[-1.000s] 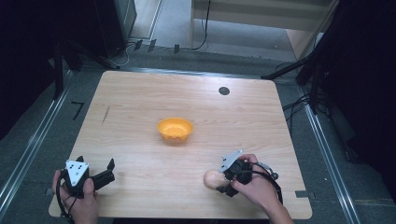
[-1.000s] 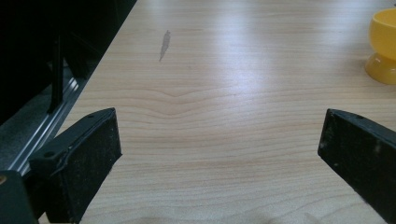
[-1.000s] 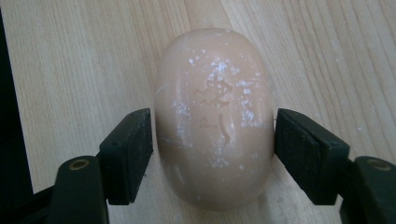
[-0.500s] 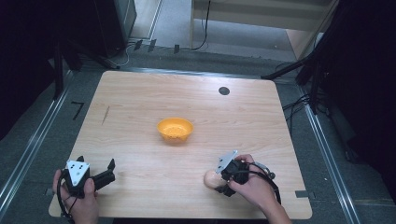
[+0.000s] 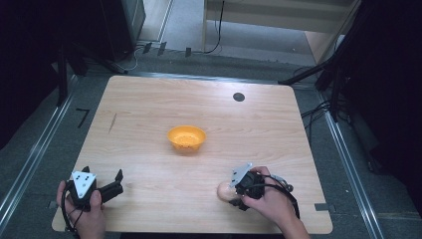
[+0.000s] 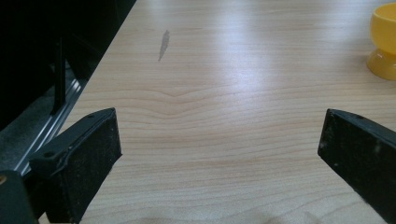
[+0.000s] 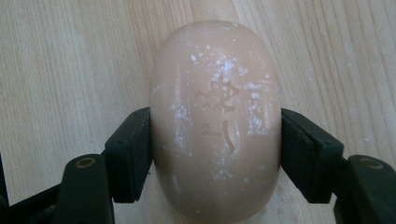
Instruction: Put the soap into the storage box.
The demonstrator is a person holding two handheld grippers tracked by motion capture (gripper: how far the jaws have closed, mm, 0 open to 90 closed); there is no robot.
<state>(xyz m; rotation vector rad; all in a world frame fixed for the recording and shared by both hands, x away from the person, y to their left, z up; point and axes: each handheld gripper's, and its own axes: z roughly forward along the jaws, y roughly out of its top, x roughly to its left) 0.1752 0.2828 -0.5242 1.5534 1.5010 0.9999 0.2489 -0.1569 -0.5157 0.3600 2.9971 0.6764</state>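
Observation:
A pale peach oval soap bar [image 7: 215, 121] with embossed marks lies between the jaws of my right gripper [image 7: 215, 149], which press on both its sides. From above, the soap bar [image 5: 225, 190] is near the table's front right, with the right gripper [image 5: 234, 191] held by a hand. My left gripper [image 5: 115, 181] rests at the front left corner, open, nothing between its black fingers [image 6: 79, 158]. An orange bowl [image 5: 186, 138] stands at the table's middle; the orange bowl [image 6: 384, 42] also appears at the far right of the left gripper view.
The wooden table [image 5: 149, 109] has a dark round hole [image 5: 239, 96] near its back edge and a short dark mark [image 5: 113, 123] at the left. Metal rails and cables run on the floor around the table.
The right gripper with the soap has shifted slightly toward the front of the table. The left gripper has stayed still.

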